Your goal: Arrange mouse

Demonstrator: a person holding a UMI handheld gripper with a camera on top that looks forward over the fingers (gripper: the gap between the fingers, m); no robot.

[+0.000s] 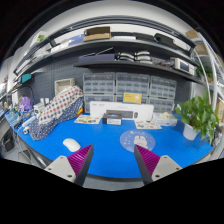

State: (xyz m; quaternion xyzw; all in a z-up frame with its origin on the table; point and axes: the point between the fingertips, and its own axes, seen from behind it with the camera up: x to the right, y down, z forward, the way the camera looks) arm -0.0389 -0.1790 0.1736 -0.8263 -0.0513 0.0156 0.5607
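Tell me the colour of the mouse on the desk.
White, lying on the blue desk mat just ahead of the open tool's left finger; mouse shows in the gripper view.

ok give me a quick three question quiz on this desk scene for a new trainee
1. True or false: the gripper already holds the mouse.
2. Which stands at the far right of the blue table? A) a kettle B) a potted plant C) a lamp
3. Fill in: the clear disc lies just ahead of the ___ finger.

Key: 1 false, the fingers are open with nothing between them, and the mouse lies on the table ahead of the left finger. 2 B. 3 right.
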